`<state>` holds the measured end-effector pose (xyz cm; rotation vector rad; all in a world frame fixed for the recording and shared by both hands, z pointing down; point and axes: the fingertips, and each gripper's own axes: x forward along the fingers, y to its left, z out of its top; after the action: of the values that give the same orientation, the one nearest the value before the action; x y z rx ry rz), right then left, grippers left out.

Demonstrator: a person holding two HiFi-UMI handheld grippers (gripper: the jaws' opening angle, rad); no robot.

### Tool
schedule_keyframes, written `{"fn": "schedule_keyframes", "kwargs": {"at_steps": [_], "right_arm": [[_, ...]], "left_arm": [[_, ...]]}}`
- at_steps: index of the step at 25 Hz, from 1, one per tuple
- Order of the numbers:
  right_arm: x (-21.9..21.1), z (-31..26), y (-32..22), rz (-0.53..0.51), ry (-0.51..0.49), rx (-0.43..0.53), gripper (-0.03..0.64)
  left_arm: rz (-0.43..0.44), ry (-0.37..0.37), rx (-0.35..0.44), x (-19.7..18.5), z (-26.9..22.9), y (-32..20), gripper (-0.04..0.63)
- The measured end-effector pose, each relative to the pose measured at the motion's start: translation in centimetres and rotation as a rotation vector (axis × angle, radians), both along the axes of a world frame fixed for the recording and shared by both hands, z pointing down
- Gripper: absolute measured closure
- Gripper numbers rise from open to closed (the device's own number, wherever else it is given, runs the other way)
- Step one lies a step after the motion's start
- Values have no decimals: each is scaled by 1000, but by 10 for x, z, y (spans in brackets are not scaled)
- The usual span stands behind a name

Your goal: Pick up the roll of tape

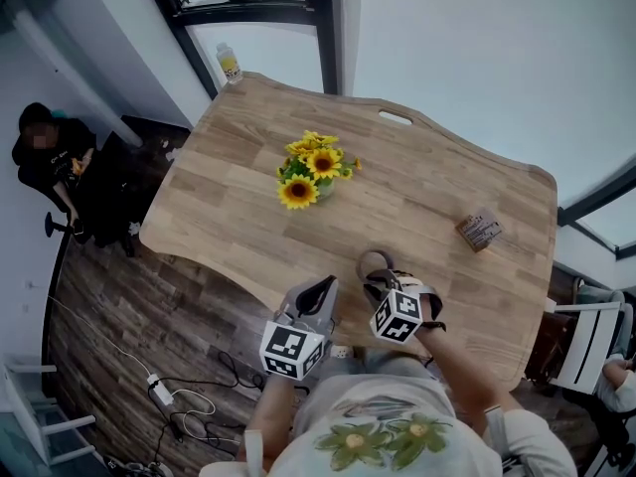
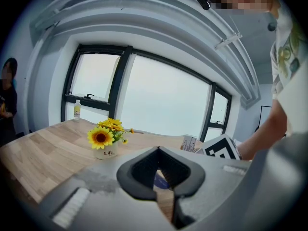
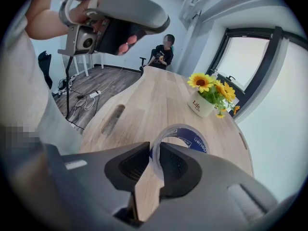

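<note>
The roll of tape [image 3: 194, 140] is a clear ring, blue on the inside with white print. My right gripper [image 3: 155, 159] is shut on its near wall, one pad inside the ring and one outside. In the head view the tape [image 1: 374, 262] hangs just over the wooden table [image 1: 248, 207] near its front edge, ahead of my right gripper [image 1: 382, 280]. My left gripper [image 1: 325, 286] hovers beside it on the left, over the table's edge. In the left gripper view its jaws [image 2: 158, 152] meet at the tips with nothing held.
A white pot of sunflowers [image 1: 310, 172] stands mid-table. A small box [image 1: 479, 230] lies at the right, a bottle [image 1: 230, 64] at the far corner. A person [image 1: 45, 152] sits at the left. Cables [image 1: 189, 396] lie on the floor, a white chair [image 1: 588, 336] at the right.
</note>
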<state>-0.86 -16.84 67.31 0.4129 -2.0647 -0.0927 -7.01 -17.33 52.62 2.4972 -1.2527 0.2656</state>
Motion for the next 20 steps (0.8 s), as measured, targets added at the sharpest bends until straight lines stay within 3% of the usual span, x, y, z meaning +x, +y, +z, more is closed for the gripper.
{"fn": "schedule_keyframes", "kwargs": {"at_steps": [20], "right_arm": [[-15,-79,12,61,-190,75,537]], "left_arm": [[1,-5,54,-6,-19,12,591]]}}
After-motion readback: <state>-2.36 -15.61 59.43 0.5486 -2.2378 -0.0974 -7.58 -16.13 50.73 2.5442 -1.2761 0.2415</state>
